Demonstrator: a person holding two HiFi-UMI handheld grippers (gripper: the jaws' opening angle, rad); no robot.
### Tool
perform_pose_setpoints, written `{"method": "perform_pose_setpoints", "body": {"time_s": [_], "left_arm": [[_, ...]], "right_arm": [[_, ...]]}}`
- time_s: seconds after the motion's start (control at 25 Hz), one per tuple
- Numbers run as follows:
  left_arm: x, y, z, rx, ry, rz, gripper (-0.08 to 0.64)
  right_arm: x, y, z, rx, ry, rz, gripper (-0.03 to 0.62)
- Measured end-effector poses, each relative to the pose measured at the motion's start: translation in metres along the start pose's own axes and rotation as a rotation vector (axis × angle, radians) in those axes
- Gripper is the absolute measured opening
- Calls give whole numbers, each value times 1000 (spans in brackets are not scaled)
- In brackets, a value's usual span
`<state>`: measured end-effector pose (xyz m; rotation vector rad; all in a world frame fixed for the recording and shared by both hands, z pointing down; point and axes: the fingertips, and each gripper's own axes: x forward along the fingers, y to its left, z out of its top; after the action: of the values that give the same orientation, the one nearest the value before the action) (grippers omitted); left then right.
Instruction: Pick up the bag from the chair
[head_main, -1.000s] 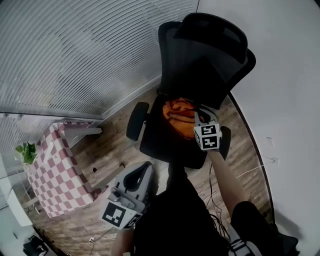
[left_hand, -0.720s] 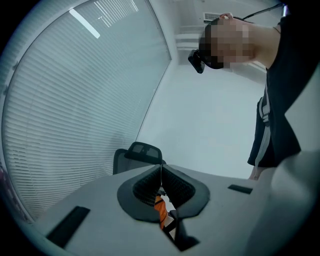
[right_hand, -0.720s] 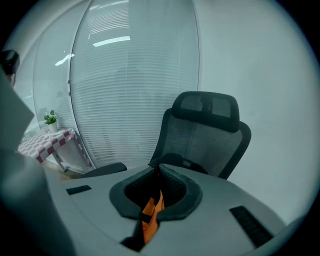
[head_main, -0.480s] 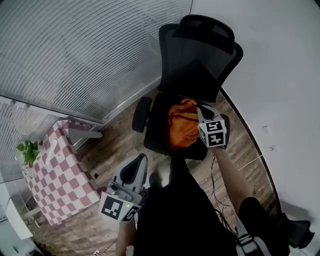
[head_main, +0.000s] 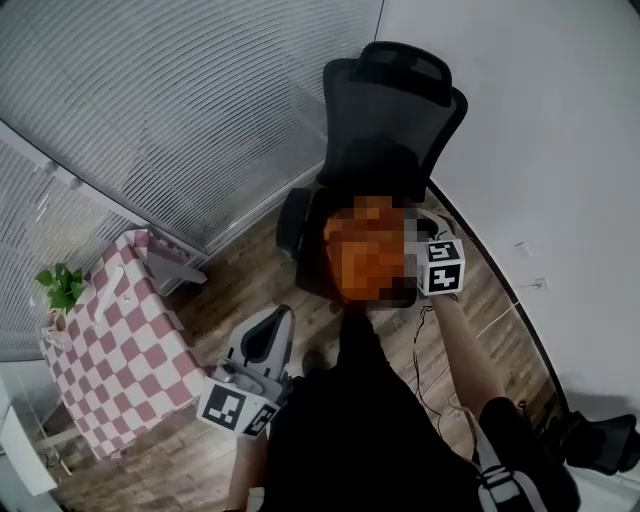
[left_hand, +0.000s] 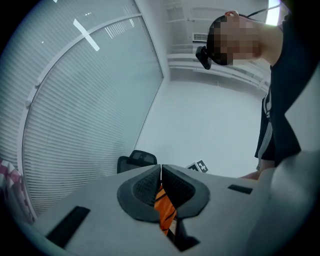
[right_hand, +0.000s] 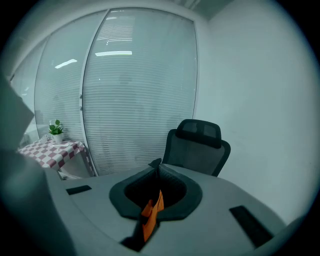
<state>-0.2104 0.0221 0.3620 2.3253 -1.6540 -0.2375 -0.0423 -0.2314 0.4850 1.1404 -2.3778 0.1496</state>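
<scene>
The right fingers (right_hand: 181, 186) are clenched, tips together, on an orange strap (right_hand: 151, 212) that runs down between them. So the right gripper (right_hand: 159, 169) has the bag (head_main: 365, 255) by that strap.

The left fingers (left_hand: 142, 187) are pressed together with nothing in them. The orange seen low between them is the bag farther off. The left gripper (left_hand: 161, 170) hangs low at the person's side, well apart from the chair (head_main: 392, 110).

From the head view the bag hangs over the front edge of the seat surface (head_main: 312, 275), with the right gripper at its right side. A mosaic patch covers it there, so I cannot tell whether it touches the seat. Along the right fingers the chair stands apart and beyond, so I judge the grasp made and the bag off the seat or nearly so. What is left is to carry it clear.

The bag's inside is not shown, so its contents are unknown. By the blinds, a pot (right_hand: 56, 139) with a plant (head_main: 62, 288) stands at a corner of the checked surface (head_main: 120, 340).
</scene>
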Motion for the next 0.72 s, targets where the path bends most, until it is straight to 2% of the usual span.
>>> {"method": "perform_pose_setpoints", "body": {"time_s": [0.36, 0.72], "left_arm": [[-65, -16, -10, 2, 6, -99, 35], [-70, -45, -22, 14, 32, -197, 35]], "right_arm": [[-88, 50, 22, -25, -74, -43, 26], [-190, 84, 0, 64, -152, -10, 26]]}}
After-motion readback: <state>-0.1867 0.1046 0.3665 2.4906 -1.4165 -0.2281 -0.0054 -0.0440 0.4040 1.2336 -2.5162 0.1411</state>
